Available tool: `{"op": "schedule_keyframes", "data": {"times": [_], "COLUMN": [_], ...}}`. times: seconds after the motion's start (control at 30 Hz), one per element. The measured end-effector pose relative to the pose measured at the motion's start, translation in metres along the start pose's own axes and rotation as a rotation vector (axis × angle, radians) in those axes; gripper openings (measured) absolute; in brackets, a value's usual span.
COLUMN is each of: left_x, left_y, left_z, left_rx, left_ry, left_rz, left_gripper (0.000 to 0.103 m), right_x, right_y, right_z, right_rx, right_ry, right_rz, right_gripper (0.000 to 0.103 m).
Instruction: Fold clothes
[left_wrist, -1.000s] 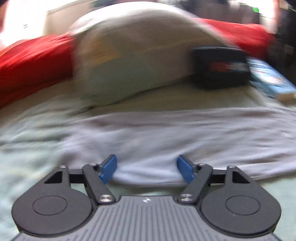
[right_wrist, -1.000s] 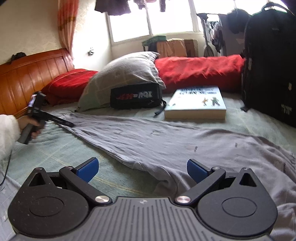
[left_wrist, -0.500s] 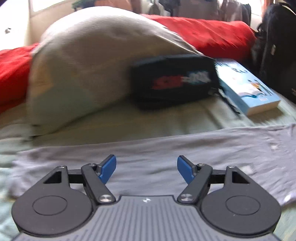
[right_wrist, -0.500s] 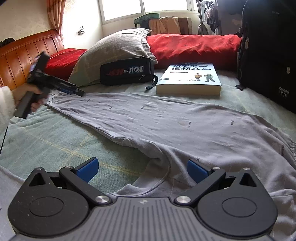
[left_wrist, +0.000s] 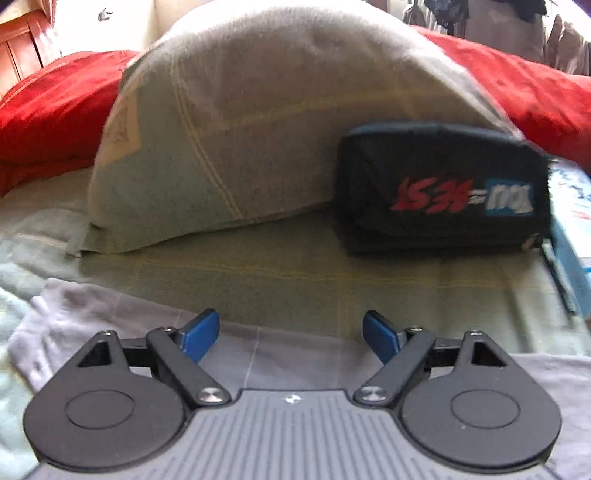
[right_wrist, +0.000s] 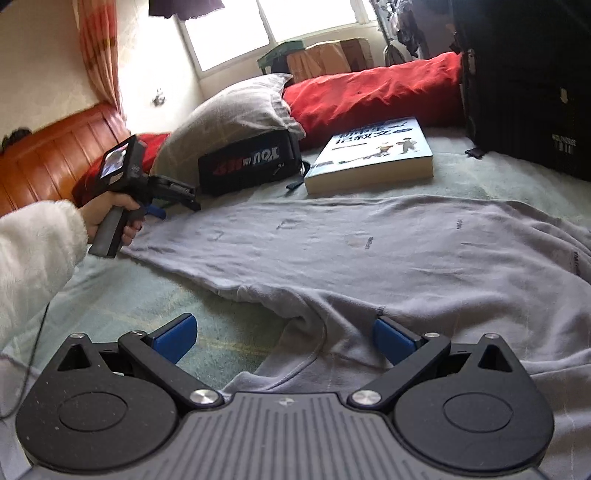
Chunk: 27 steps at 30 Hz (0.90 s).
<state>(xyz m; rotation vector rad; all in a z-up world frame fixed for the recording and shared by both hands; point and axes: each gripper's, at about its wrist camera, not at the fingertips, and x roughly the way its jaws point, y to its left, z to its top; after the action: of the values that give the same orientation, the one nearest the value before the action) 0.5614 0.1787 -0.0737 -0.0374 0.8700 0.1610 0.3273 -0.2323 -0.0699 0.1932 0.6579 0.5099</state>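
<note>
Both claws are held wide and empty over a grey shirt (right_wrist: 369, 251) that is spread flat on the bed sheet (right_wrist: 122, 302).

The left gripper (left_wrist: 290, 332) is poised over the shirt's far hem, the right gripper (right_wrist: 284, 336) over the neckline. A single layer could be missed, or the sheet pinched with it, since both fabrics lie flat together. Beyond the hem a pillow (left_wrist: 258, 129), a black pouch (left_wrist: 443, 188) and a book (right_wrist: 373, 155) crowd close; a dark suitcase (right_wrist: 524, 81) blocks the right, while open sheet is left toward the near-left side.
</note>
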Motion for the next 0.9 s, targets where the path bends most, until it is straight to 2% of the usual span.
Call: {"op": "schedule_keyframes", "data": {"times": [0.03,0.13,0.2,0.27,0.33,0.4,0.53,0.67,0.77,0.9], "left_x": [-0.01,-0.041,-0.049,-0.041,-0.029,-0.018,0.009,-0.004,-0.034,-0.064], "left_y": [-0.002,-0.011,-0.02,-0.024,-0.025,-0.019,-0.004,-0.001,-0.003,-0.009], "left_z": [-0.002,-0.017,-0.03,-0.039,-0.042,-0.037,-0.016,-0.011,-0.025,-0.061], "left_rx": [0.016,0.101,0.174,0.213,0.215,0.171,0.068,0.022,0.067,0.187], "left_ry": [0.002,0.023,0.07,0.112,0.11,0.078,0.029,0.032,-0.005,-0.043], "left_rz": [-0.023,-0.155,-0.224,-0.224,-0.201,-0.205,-0.152,-0.131,-0.2,-0.299], "left_gripper": [0.085,0.086,0.087,0.087,0.089,0.094,0.098,0.094,0.095,0.095], "right_x": [-0.002,-0.008,-0.01,-0.011,-0.011,-0.009,-0.005,-0.004,-0.005,-0.006], "right_y": [-0.002,-0.006,-0.007,-0.007,-0.007,-0.007,-0.008,-0.008,-0.01,-0.011], "right_z": [0.0,0.002,0.002,0.002,0.002,0.001,0.0,-0.001,-0.001,-0.001], "right_rx": [0.015,0.04,0.049,0.053,0.052,0.049,0.042,0.041,0.056,0.073], "right_ry": [-0.007,-0.022,-0.028,-0.028,-0.026,-0.023,-0.009,-0.007,-0.009,-0.012], "right_rz": [0.003,0.007,0.006,0.006,0.008,0.008,0.0,0.004,0.014,0.016], "right_gripper": [0.103,0.103,0.103,0.103,0.103,0.103,0.103,0.103,0.103,0.103]}}
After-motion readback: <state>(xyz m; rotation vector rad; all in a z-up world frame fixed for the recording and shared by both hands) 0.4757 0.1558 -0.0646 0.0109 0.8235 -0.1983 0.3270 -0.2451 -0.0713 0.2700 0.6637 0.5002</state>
